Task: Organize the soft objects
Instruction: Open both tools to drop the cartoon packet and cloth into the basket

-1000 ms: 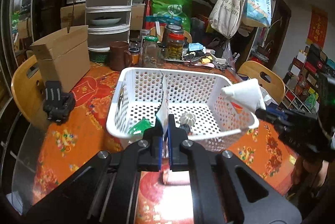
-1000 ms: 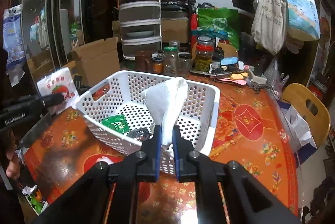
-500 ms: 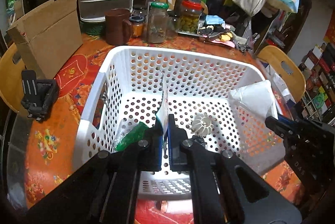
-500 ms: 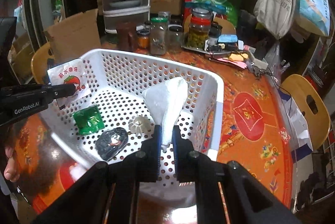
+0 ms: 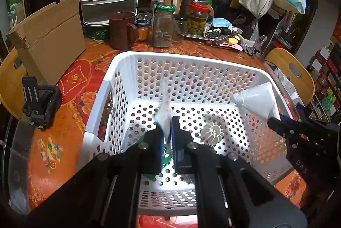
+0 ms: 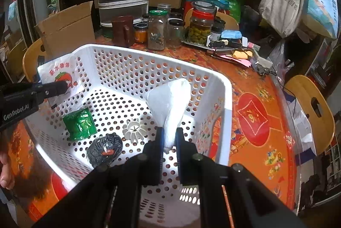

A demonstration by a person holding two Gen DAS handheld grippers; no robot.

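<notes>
Both held things are already carried over the open white basket (image 6: pixel 226 100): the left tool (image 5: pixel 167 128) is clamped on a flat tomato-printed sachet (image 6: pixel 61 76), held edge-up near the basket's left wall, and the right tool (image 6: pixel 169 138) is clenched on a white tissue wad (image 6: pixel 170 102) whose long axis rises away from its tips beside the right wall, so only a straight drop appears to be called for. "GenRobot.AI" is read on the left tool's arm; the sachet's red Chinese characters are too small to be made out reliably.
</notes>
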